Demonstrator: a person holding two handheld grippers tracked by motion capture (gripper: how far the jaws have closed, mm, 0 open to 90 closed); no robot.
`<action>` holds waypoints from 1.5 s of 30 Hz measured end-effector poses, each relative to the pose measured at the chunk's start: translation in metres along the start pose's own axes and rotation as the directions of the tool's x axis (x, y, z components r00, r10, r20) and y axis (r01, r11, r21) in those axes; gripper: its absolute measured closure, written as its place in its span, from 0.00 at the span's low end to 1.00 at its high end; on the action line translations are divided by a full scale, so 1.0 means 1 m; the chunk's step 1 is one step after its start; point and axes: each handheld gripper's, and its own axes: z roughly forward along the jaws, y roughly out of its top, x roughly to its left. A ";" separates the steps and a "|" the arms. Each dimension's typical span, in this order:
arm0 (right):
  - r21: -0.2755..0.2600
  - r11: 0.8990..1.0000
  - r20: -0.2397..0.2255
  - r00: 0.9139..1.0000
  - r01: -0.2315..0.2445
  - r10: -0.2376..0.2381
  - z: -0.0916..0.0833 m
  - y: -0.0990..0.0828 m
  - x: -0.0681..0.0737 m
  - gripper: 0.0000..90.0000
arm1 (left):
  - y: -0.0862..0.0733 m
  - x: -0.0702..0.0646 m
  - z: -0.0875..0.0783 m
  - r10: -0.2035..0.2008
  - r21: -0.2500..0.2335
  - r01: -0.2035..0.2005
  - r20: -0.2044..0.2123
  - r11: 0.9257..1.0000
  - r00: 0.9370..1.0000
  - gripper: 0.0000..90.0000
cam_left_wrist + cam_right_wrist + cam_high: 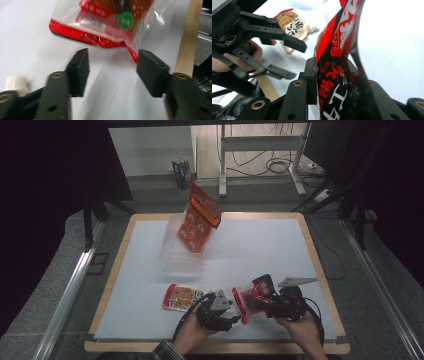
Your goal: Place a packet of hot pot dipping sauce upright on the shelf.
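Note:
A red and black snack packet (246, 301) stands on edge near the table's front, and my right gripper (259, 299) is shut on it from the right. In the right gripper view the packet (344, 30) rises between the two jaws. My left gripper (234, 312) is just left of the packet, open and holding nothing. Its jaws stand apart in the left gripper view (113, 67), with the packet's red sealed edge (100, 22) a little ahead of them. From the right gripper view the left gripper (295, 60) also looks open.
A flat yellow and red spout pouch (182, 297) lies left of the grippers, its white cap (16, 83) beside my left jaw. Farther back stands a clear plastic container (172, 257) with an orange-red packet (200, 220) leaning in it. The wooden table edge (187, 45) is close.

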 end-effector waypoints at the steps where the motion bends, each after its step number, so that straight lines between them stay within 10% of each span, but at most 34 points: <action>1: 0.000 1.000 0.002 1.000 0.006 -0.006 0.000 0.002 0.000 0.77 | -0.002 0.000 -0.002 -0.005 -0.005 0.005 0.000 1.000 1.000 0.42; 16: -0.008 0.995 0.036 0.994 0.103 -0.102 -0.002 0.033 0.000 0.77 | -0.020 0.009 -0.034 -0.044 -0.038 0.042 -0.046 0.998 0.998 0.08; 32: -0.022 0.989 0.042 0.988 0.148 -0.147 0.002 0.064 -0.005 0.77 | -0.047 0.024 -0.071 -0.137 -0.104 0.127 -0.095 0.986 0.986 0.02; 45: 0.005 0.980 0.015 0.979 0.201 -0.201 0.026 0.096 -0.005 0.77 | -0.064 0.031 -0.087 -0.135 -0.096 0.121 -0.144 0.988 0.980 0.00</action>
